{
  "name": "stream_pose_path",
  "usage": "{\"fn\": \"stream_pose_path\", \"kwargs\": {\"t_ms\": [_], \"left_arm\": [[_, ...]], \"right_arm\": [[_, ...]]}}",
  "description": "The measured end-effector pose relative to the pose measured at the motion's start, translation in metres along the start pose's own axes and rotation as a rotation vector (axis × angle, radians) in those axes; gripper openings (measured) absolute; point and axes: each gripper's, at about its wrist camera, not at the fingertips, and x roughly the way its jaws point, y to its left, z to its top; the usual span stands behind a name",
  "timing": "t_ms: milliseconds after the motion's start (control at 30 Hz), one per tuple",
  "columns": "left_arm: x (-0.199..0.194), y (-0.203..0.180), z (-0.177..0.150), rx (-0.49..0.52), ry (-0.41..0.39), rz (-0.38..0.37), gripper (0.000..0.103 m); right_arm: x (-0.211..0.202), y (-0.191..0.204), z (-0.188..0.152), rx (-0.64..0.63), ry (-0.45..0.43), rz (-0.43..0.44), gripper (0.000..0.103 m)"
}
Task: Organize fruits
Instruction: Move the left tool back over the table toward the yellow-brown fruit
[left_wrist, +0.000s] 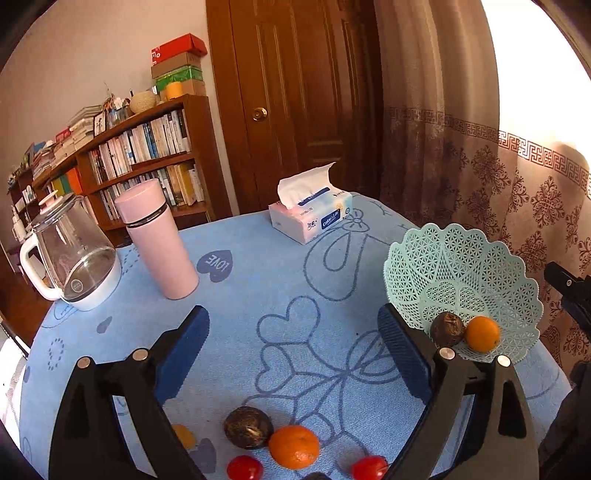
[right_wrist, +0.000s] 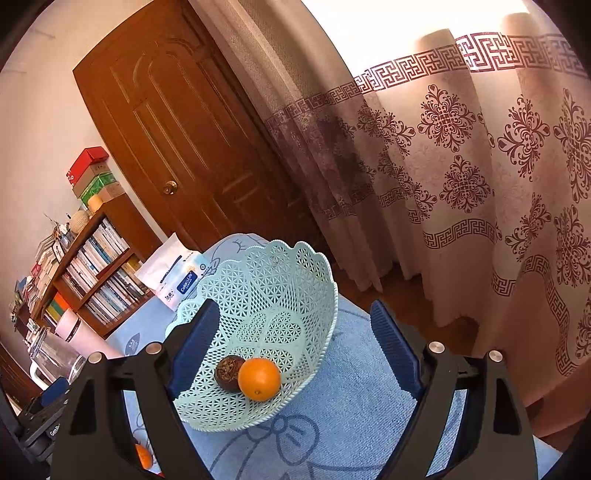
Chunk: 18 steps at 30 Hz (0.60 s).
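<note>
My left gripper (left_wrist: 293, 325) is open and empty above the blue tablecloth (left_wrist: 258, 288). Below it, near the front edge, lie a dark round fruit (left_wrist: 248, 427), an orange (left_wrist: 293, 446) and two red tomatoes (left_wrist: 244, 468) (left_wrist: 368, 468). A small orange fruit (left_wrist: 183, 435) is half hidden behind its left finger. To the right stands a mint lattice basket (left_wrist: 480, 266) holding a dark fruit (left_wrist: 447, 328) and an orange (left_wrist: 482, 333). My right gripper (right_wrist: 295, 314) is open over that basket (right_wrist: 310, 266), above the orange (right_wrist: 259, 379) and the dark fruit (right_wrist: 229, 372), holding nothing.
A tissue pack (left_wrist: 310, 218) lies at the table's far side. A pink flask (left_wrist: 159, 240) and a glass kettle (left_wrist: 70, 258) stand at the left. Behind are a bookshelf (left_wrist: 147, 155), a brown door (left_wrist: 295, 92) and a patterned curtain (right_wrist: 480, 166); the basket sits near the table's right edge.
</note>
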Motion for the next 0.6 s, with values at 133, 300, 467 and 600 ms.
{"fn": "stream_pose_path", "kwargs": {"t_ms": [133, 300, 467, 600], "left_arm": [[-0.009, 0.026, -0.007, -0.021, 0.013, 0.028, 0.092], [-0.023, 0.053, -0.016, -0.080, 0.031, 0.031, 0.092], [-0.037, 0.068, -0.025, -0.087, 0.035, 0.056, 0.092], [-0.044, 0.074, -0.034, -0.089, 0.051, 0.055, 0.092]], "right_arm": [[0.000, 0.001, 0.000, -0.004, -0.002, 0.001, 0.086], [0.000, 0.001, -0.001, -0.011, -0.002, 0.002, 0.086], [0.001, 0.002, -0.002, -0.014, 0.004, 0.001, 0.086], [0.002, 0.003, -0.002, -0.022, 0.008, 0.005, 0.086]]}}
